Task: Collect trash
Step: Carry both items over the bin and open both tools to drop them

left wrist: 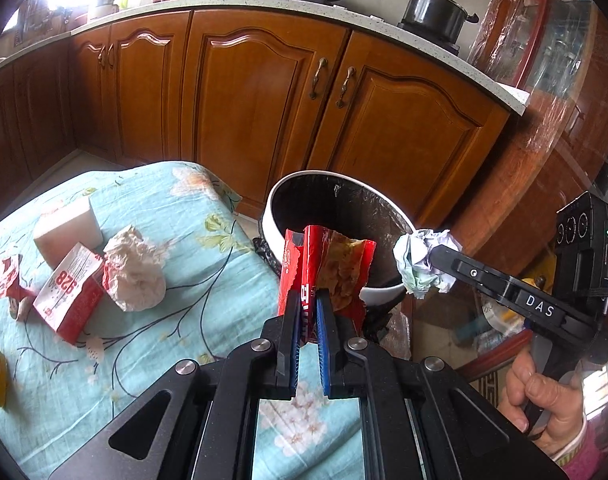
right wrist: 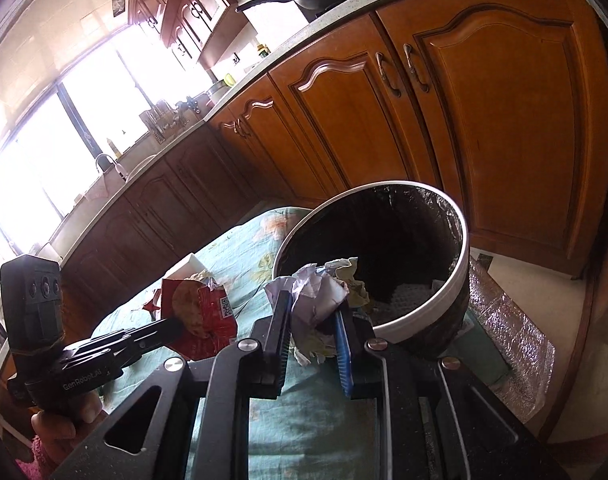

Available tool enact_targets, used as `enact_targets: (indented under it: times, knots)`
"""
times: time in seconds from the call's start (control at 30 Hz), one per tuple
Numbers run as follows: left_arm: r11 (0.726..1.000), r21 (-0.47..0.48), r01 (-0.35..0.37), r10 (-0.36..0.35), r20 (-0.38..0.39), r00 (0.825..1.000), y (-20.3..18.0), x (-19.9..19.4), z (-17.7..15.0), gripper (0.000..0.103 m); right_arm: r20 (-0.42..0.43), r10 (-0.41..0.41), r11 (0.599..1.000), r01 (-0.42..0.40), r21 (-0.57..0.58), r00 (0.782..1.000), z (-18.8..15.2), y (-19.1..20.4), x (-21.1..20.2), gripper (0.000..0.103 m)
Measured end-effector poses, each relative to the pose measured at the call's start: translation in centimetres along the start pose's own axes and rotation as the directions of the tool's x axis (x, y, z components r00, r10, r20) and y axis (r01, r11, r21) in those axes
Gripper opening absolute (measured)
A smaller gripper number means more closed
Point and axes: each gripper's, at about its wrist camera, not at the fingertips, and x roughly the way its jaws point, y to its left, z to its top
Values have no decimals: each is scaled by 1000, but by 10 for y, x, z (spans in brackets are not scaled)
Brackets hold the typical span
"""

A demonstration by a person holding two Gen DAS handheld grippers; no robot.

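L fingers (left wrist: 307, 296) pinch red wrapper (left wrist: 324, 264), R fingers (right wrist: 314, 308) clamp paper wad (right wrist: 318, 292), both near bin (left wrist: 271, 208) rim. Risk: early release probably drops trash outside bin.

Open mouth of the bin (right wrist: 462, 236) lies clear ahead of both claws; only its white rim intervenes. Cabinet doors (left wrist: 247, 92) stand close behind, walling off the far side.
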Motion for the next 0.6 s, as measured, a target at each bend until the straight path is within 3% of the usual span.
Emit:
enact_targets:
  times: [0.23,0.6]
  knots:
    - [999,50,-21,22,-18,1000,-18,29,37,6,-1,-42,999,42,-4,999,25,-13,18,22]
    - [993,114,-28,41,-110,993,-34,96,75,7,-40,-99,995,98,-15,994,49,-30,45,23]
